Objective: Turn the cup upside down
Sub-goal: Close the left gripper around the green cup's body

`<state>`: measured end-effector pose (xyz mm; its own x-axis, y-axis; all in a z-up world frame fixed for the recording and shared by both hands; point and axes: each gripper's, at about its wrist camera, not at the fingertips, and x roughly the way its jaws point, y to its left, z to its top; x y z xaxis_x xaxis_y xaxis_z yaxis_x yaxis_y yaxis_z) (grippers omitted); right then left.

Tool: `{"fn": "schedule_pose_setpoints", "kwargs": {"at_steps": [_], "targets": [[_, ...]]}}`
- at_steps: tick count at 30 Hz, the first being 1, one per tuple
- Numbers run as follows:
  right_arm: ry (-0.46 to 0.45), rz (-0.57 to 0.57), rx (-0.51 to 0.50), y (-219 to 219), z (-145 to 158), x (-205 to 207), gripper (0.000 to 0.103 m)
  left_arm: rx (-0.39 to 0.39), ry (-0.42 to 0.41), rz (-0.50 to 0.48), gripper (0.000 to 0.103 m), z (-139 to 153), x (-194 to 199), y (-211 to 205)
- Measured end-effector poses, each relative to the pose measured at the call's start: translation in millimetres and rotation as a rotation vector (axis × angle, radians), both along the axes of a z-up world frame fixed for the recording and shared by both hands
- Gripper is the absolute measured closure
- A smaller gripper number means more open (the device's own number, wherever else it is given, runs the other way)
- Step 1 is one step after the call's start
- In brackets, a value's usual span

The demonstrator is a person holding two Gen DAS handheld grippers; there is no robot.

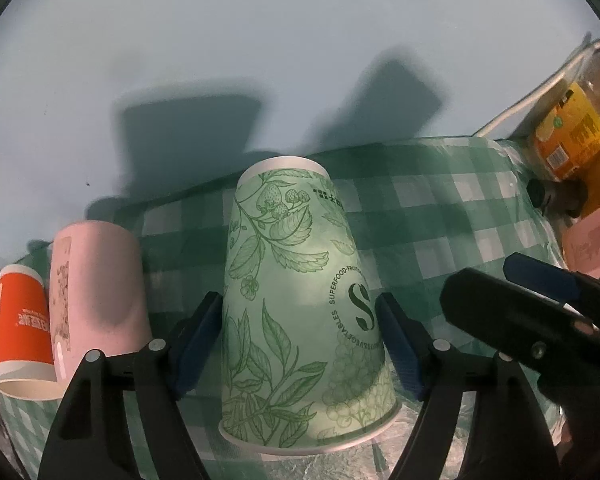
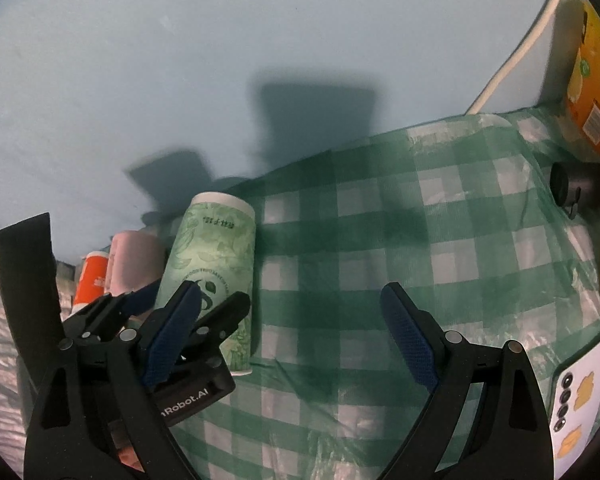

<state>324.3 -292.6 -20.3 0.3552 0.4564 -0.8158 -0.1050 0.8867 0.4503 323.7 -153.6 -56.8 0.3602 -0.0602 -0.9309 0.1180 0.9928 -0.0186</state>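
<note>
The green cup (image 1: 300, 304) is seen standing mouth-down on the checked cloth of the worktop (image 1: 452, 216), its wide rim on the cloth and its narrow base uppermost, so the inversion is judged to be essentially done. The left tongs (image 1: 300, 344) are placed around the cup's lower half, one blue pad at each flank; the pads (image 1: 196, 344) appear to lie at or just off the wall, and no denting of the paper is seen, so whether the cup is clamped or already let go cannot be told. This low, straddling position is judged to serve for steadying the cup as it is set down. The right tongs (image 2: 292, 340) are held wide apart with nothing between them, just to the right of the cup, over bare cloth; they are judged to be kept out of the way as a reserve. To the left of the cup, a pink cup (image 1: 96, 300) and an orange cup (image 1: 22, 328) are likewise set mouth-down, close together, so little room is left for sideways withdrawal on that side. At the right edge an orange-labelled bottle (image 1: 576, 132) and a dark cylindrical object (image 2: 580, 186) are placed well apart from the cup, and a phone (image 2: 576, 400) lies near the right tongs.
</note>
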Motion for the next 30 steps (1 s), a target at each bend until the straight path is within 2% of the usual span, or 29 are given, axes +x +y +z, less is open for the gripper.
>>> {"fn": "schedule_pose_setpoints", "kwargs": {"at_steps": [10,14,18,30], "targets": [[-0.01,-0.007,0.004,-8.1,3.8,-11.8,0.011,-0.021,0.019,-0.002,0.025,-4.7,1.2,0.0],[-0.031,-0.006,-0.003,-12.3,7.8,-22.0,0.011,-0.017,-0.013,-0.032,0.026,6.1,-15.5,3.8],[-0.054,0.022,0.012,-9.6,12.9,-39.2,0.011,-0.049,-0.047,-0.056,0.026,19.5,-42.4,13.2],[-0.083,0.1,0.069,5.5,11.8,-89.4,0.011,-0.09,-0.116,-0.084,0.027,32.6,-115.3,39.5]]}}
